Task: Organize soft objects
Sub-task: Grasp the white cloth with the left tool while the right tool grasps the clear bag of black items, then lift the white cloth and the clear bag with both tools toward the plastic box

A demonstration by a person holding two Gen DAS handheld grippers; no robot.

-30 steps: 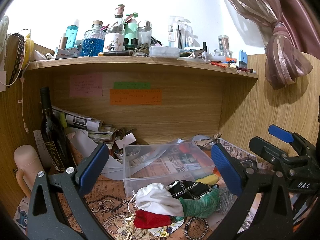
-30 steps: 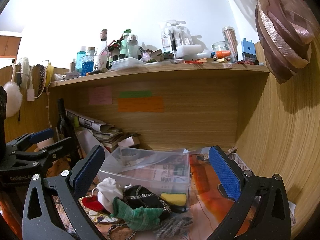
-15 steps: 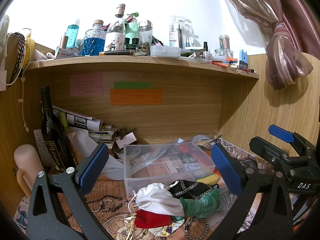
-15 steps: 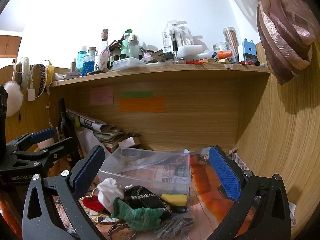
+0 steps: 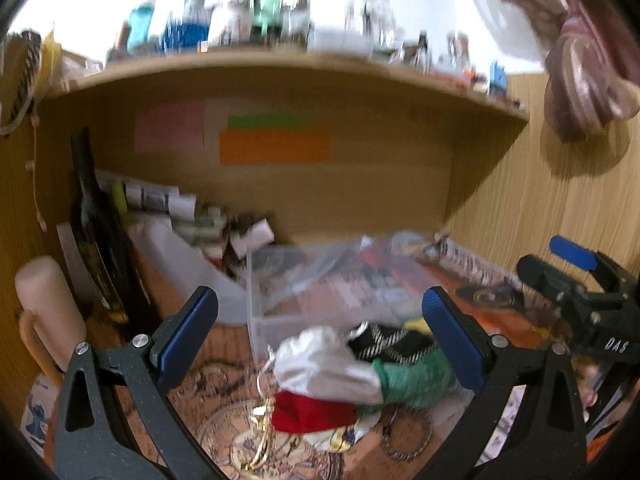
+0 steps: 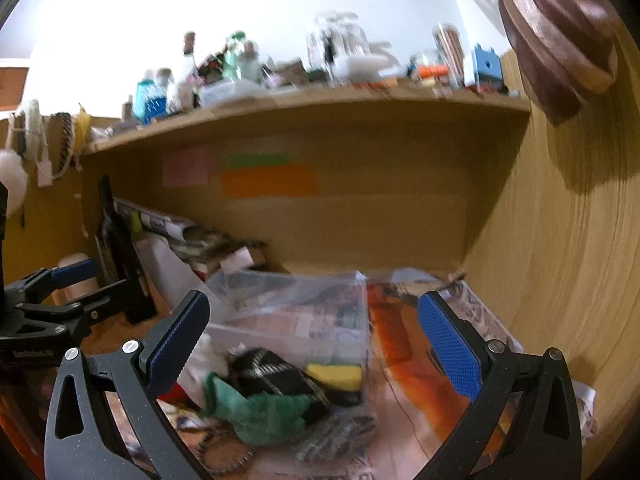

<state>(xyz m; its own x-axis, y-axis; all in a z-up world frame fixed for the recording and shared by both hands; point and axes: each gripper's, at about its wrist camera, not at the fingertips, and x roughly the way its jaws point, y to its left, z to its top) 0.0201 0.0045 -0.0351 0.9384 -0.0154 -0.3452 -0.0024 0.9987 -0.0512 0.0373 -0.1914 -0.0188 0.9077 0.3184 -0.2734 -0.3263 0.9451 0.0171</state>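
A pile of soft things lies on the desk in front of a clear plastic box (image 5: 320, 296): a white cloth (image 5: 324, 364), a red cloth (image 5: 308, 414), a green cloth (image 5: 412, 380), a black patterned pouch (image 5: 396, 342) and a yellow sponge (image 6: 334, 376). The green cloth (image 6: 264, 412) and black pouch (image 6: 276, 370) show in the right wrist view too, beside the box (image 6: 296, 312). My left gripper (image 5: 320, 336) is open and empty above the pile. My right gripper (image 6: 312, 340) is open and empty, right of the left one.
A dark wine bottle (image 5: 98, 240) and a beige mug (image 5: 48, 316) stand at the left. Papers (image 5: 160, 200) are stacked at the back. A crowded shelf (image 5: 280, 64) hangs overhead. The wooden side wall (image 6: 560, 260) is close on the right. Beaded bracelets (image 5: 404, 436) lie by the cloths.
Both views are now motion-blurred and the pile sits closer; both grippers have moved forward and down toward the cloths. Both jaws stay open.
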